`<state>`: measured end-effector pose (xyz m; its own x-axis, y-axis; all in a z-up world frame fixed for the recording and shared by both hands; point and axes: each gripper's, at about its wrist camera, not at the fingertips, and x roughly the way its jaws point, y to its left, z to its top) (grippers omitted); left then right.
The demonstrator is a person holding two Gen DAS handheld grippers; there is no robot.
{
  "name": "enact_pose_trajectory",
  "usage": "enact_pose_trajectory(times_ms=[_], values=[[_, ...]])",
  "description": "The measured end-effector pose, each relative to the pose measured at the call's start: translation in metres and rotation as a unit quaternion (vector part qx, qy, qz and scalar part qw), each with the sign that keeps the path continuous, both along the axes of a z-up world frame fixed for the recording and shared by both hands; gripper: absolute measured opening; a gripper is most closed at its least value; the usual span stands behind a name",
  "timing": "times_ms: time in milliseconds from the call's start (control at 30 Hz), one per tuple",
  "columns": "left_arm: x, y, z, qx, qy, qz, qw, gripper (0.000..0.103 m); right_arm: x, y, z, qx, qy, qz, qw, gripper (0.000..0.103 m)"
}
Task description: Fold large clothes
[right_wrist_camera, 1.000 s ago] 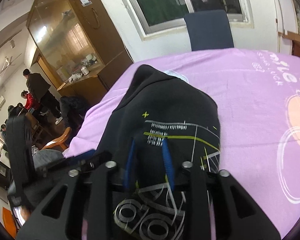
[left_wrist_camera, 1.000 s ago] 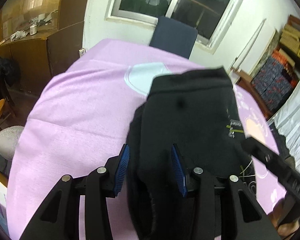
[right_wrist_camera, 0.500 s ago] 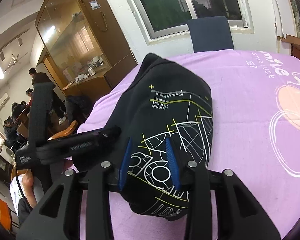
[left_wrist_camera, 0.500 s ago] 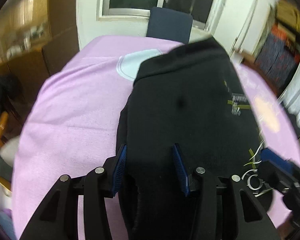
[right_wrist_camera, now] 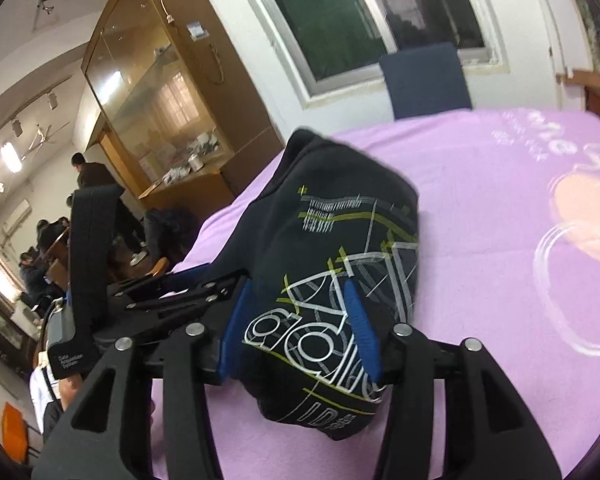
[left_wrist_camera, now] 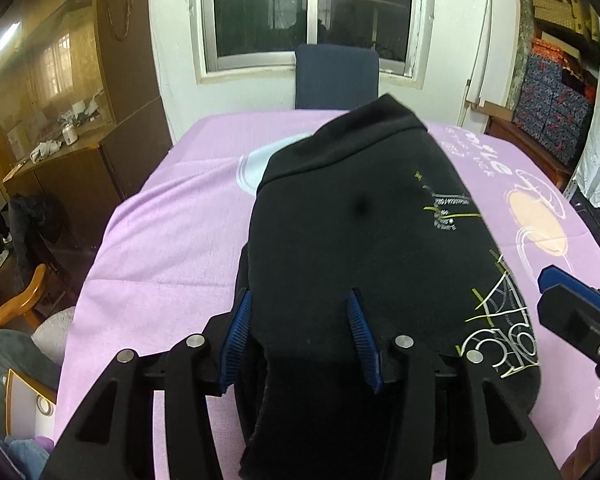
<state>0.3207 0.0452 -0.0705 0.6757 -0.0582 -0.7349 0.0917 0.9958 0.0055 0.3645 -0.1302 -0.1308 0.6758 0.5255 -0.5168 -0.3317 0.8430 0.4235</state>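
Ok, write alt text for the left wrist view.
A black printed garment lies bundled on a lilac tablecloth, its near end between the blue pads of the left gripper. The right gripper enters at right; a blue chair stands beyond.

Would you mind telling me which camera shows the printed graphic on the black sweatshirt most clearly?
The right wrist view: the printed graphic on the black sweatshirt fills the middle of the frame, lettering and lines visible between the right tool fingers. The left wrist view catches only part of it, at the garment's right edge.
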Motion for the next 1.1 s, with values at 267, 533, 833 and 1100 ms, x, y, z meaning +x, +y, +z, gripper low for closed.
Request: enact_pose_trajectory(times_ms=[267, 533, 833, 1100], values=[[-0.002, -0.002, 0.007, -0.002, -0.015, -0.006, 0.9999, 0.052, 0.002, -0.005, 0.0, 0.004, -0.001, -0.009, 1.0, 0.055], [-0.007, -0.011, 0.005, 0.002, -0.013, -0.019, 0.9997, 0.052, 0.006, -0.001, -0.008, 0.002, 0.014, -0.007, 1.0, 0.055], [0.001, -0.012, -0.011, 0.015, 0.015, -0.022, 0.9995, 0.061, 0.017, 0.003, -0.031, -0.03, 0.044, -0.015, 0.998, 0.066], [0.011, 0.063, -0.009, -0.157, 0.063, 0.003, 0.9856, 0.095, 0.023, -0.039, -0.028, 0.088, 0.07, -0.026, 0.993, 0.086]])
